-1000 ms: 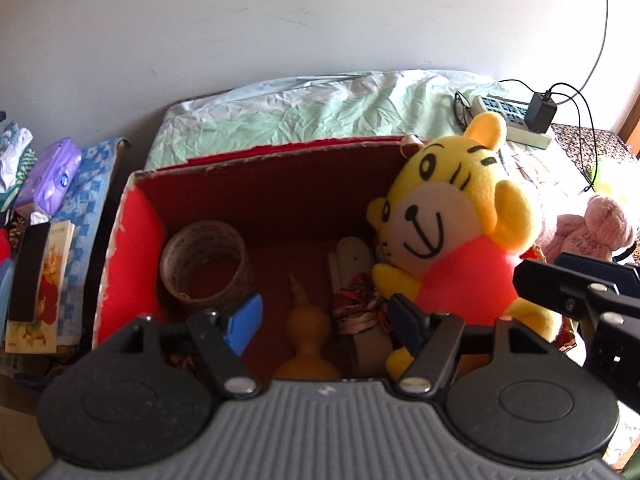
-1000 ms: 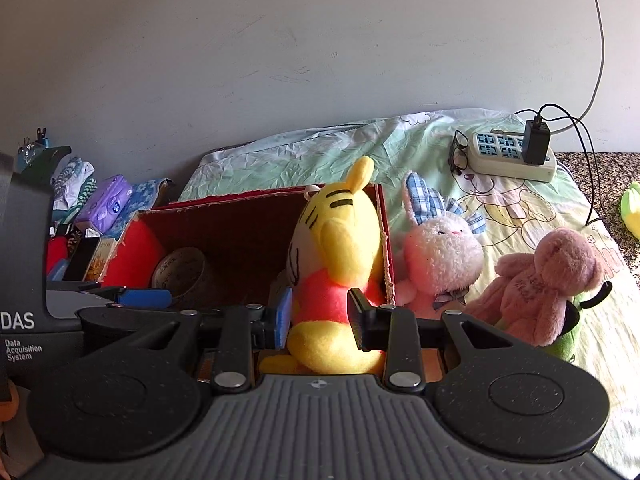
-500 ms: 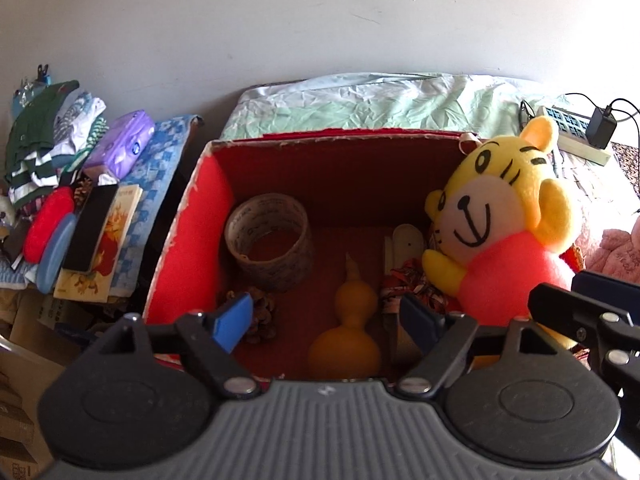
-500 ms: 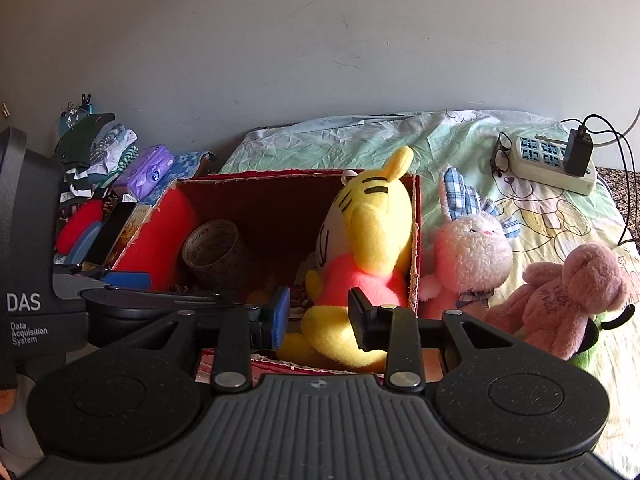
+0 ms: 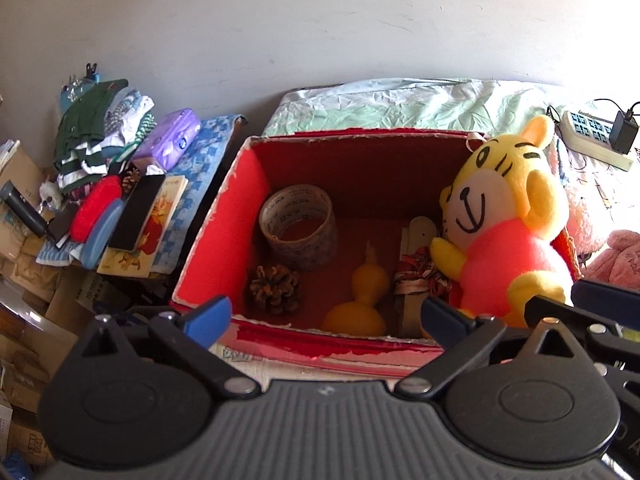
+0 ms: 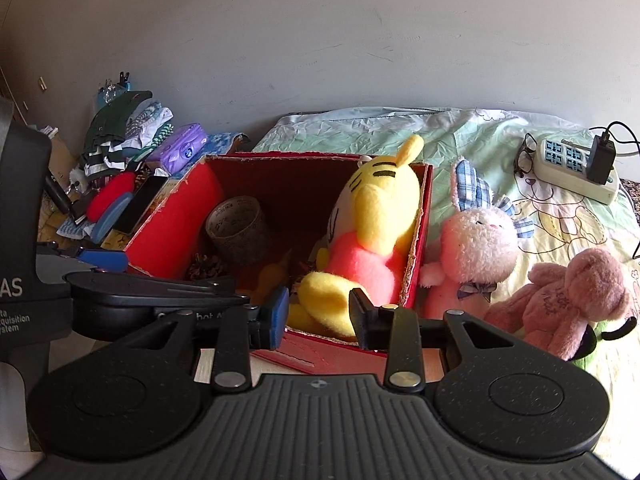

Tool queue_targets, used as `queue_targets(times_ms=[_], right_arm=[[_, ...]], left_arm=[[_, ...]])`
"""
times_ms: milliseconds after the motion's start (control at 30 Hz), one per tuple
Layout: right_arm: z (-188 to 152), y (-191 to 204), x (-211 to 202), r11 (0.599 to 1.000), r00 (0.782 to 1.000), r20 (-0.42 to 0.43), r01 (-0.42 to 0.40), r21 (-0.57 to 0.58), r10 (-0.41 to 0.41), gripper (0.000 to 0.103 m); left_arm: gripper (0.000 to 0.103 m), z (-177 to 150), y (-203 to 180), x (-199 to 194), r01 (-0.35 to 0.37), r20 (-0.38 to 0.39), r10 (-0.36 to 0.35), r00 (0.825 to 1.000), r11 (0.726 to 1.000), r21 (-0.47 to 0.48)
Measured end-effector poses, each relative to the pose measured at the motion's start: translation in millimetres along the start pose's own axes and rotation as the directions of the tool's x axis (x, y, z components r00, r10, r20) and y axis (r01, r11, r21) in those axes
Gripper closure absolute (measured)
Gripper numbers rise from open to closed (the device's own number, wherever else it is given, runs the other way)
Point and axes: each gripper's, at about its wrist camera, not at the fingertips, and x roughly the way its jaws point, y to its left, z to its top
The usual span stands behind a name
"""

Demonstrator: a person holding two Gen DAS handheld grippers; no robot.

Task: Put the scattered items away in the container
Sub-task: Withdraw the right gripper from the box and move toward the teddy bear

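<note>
Jaws of the left gripper (image 5: 326,316) have just been opening and now stand spread wide over the near rim of the red cardboard box (image 5: 216,236), with nothing between them. The right gripper (image 6: 318,314) sits with a narrow gap between its jaws; the yellow tiger plush (image 6: 372,236) shows behind that gap, but the pads do not look to be pressing it. The tiger leans in the box's right corner, beside a gourd (image 5: 360,300), a pinecone (image 5: 275,289) and a tape roll (image 5: 298,227). Beyond the box's right wall, a pink bunny plush (image 6: 476,248) and a pink bear plush (image 6: 568,304) lie on the bedsheet (image 6: 400,132), still outside. The tiger rides high above the rim, so it might tip out if a gripper brushes it, and squeezing two more plush toys in could push it over the wall.
</note>
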Motion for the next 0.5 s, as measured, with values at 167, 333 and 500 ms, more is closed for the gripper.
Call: queue_targets(times_ms=[167, 333, 500], right_arm=[[-7, -12, -3, 1.000, 1.000, -0.005, -0.019, 0.000, 0.019, 0.067], [-13, -17, -7, 1.000, 1.000, -0.008, -0.013, 0.012, 0.013, 0.067], [-17, -21, -9, 0.998, 1.000, -0.019, 0.022, 0.060, -0.021, 0.067]], left_arm=[[0.002, -12, -4, -9, 0.003, -0.005, -0.004, 1.000, 0.999, -0.035], [0.005, -22, -13, -6, 0.034, -0.045, -0.035, 0.998, 0.999, -0.021], [0.006, -28, -22, -1, 0.086, -0.069, -0.084, 0.994, 0.996, 0.037]])
